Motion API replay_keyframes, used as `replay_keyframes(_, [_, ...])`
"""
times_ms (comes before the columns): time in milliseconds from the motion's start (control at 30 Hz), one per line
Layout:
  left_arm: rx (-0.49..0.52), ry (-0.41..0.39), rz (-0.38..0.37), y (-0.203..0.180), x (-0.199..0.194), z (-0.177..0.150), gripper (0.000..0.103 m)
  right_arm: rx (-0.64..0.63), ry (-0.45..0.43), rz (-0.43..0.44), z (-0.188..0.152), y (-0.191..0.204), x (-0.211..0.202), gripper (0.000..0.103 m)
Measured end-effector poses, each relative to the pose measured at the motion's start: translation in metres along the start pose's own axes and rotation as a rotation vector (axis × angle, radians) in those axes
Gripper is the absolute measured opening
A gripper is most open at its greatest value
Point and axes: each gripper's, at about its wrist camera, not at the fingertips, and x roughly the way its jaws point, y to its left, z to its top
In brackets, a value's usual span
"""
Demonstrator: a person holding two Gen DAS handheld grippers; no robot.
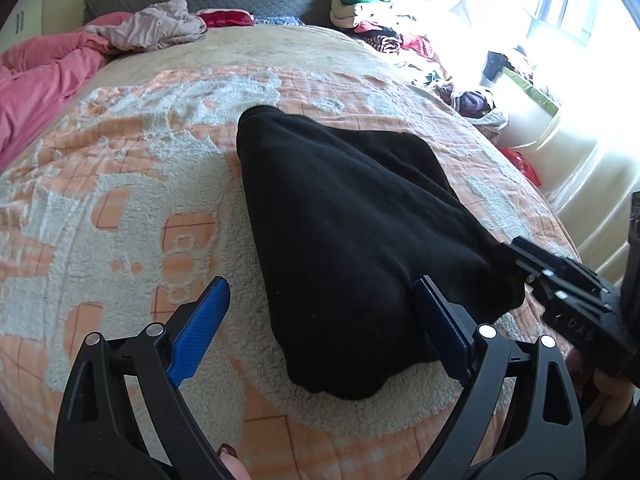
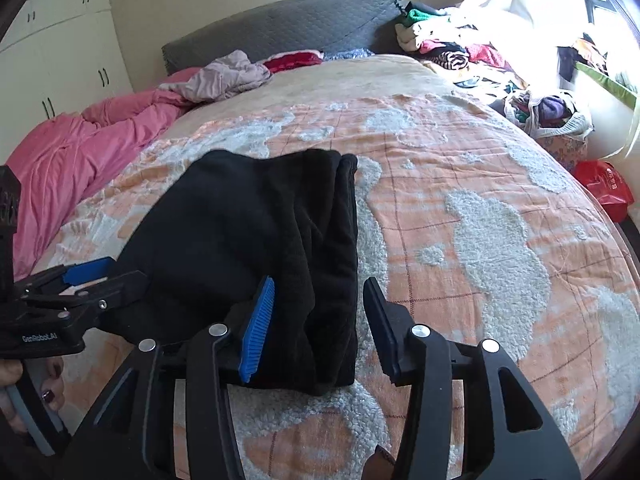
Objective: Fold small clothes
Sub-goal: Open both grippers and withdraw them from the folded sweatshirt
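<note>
Left gripper [image 1: 320, 324], seen from its own wrist: jaws stand wide apart, blue-padded fingers [image 1: 202, 326] angled downward, nothing pressed between the pads; from the right wrist view the same gripper [image 2: 86, 276] enters at the left edge, pointing inward; the left hand [image 2: 30, 394] wraps its handle, dark-varnished nails showing. Right gripper [image 2: 320, 320], seen from its own wrist: jaws partly parted, one blue ribbed finger [image 2: 258, 330] and one dark finger clear of each other, pads pressing on nothing; from the left wrist view the right gripper [image 1: 524, 256] enters at the right edge, tips directed inward; the right hand [image 1: 600, 392] grips beneath its body.
</note>
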Motion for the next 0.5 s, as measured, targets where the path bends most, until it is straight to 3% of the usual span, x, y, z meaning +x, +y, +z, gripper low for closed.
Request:
replay_keyframes(100, [0.008, -0.012, -0.001, 0.0, -0.01, -0.001, 0.086, 0.021, -0.064, 0.005, -0.001, 0.002, -0.023, 0.065])
replay_keyframes(333, [0.021, -0.071, -0.003, 0.005, -0.043, -0.006, 0.093, 0.05, -0.128, -0.018, -0.017, 0.013, -0.063, 0.091])
replay_keyframes(500, [0.038, -0.091, 0.01, 0.007, -0.06, -0.015, 0.093, 0.022, -0.154, -0.028, -0.028, 0.029, -0.085, 0.098])
